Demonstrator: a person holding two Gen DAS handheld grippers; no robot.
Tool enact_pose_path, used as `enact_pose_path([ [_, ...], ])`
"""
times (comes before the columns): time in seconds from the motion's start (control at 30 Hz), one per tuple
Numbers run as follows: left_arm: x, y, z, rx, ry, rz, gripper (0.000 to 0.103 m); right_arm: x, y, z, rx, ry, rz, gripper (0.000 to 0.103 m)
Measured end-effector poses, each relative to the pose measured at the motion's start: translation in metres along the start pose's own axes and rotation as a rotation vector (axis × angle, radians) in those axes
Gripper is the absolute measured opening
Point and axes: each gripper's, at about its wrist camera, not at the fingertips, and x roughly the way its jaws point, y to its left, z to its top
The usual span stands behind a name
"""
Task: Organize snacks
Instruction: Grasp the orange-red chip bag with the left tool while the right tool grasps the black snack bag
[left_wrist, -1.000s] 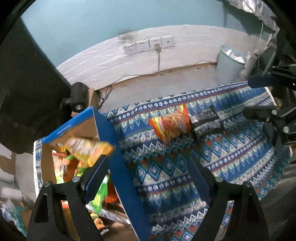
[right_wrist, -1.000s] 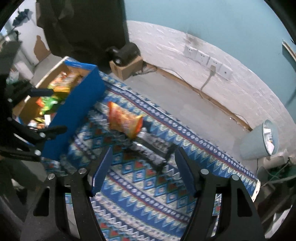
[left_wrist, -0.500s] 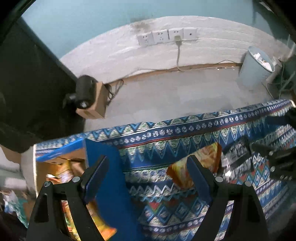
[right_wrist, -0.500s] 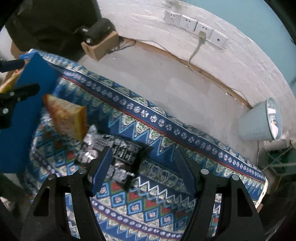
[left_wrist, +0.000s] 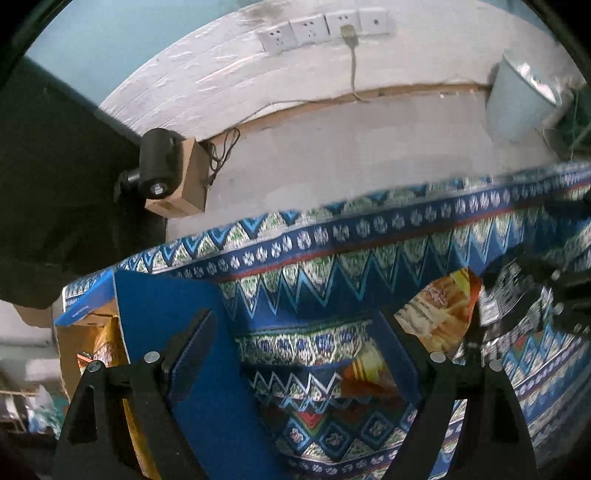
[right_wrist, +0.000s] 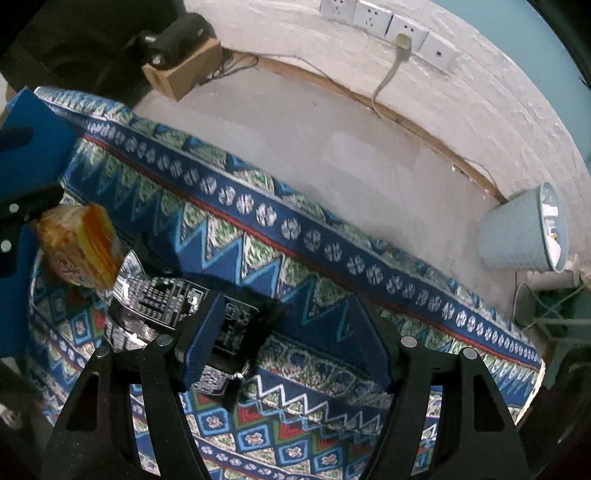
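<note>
Our left gripper (left_wrist: 299, 350) points down at the patterned cloth (left_wrist: 332, 258) on the desk, its fingers (left_wrist: 192, 343) spread wide with nothing between them. The orange snack bag (left_wrist: 439, 317) lies at the right of that frame, partly behind the right finger; its printing is too blurred to read. A blue carton (left_wrist: 159, 306) at lower left holds more packets. Our right gripper (right_wrist: 288, 343) also stands open and empty; the black-and-silver packet (right_wrist: 159, 299) lies beside and behind its left finger, covered in small white print we cannot make out.
</note>
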Motion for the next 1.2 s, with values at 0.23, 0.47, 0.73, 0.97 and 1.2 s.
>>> enact_pose_path([
  [0.23, 0.008, -0.015, -0.027, 0.064, 0.074, -0.056, 0.087, 0.005, -0.016, -0.025, 0.032, 0.081, -0.015, 0.072],
  [0.47, 0.001, -0.034, -0.048, 0.108, 0.089, -0.075, 0.087, 0.004, -0.017, -0.061, 0.044, 0.114, 0.036, 0.072],
  [0.73, -0.018, -0.036, -0.062, 0.060, 0.054, -0.079, 0.087, -0.026, -0.004, -0.082, -0.042, 0.033, 0.061, 0.075],
  [0.97, -0.033, -0.042, -0.064, 0.027, 0.045, -0.123, 0.087, -0.041, 0.024, -0.090, -0.238, -0.046, 0.167, 0.078],
  [1.2, -0.023, -0.033, -0.075, -0.072, 0.107, -0.275, 0.088, -0.026, 0.057, -0.089, -0.395, -0.053, 0.191, 0.078],
])
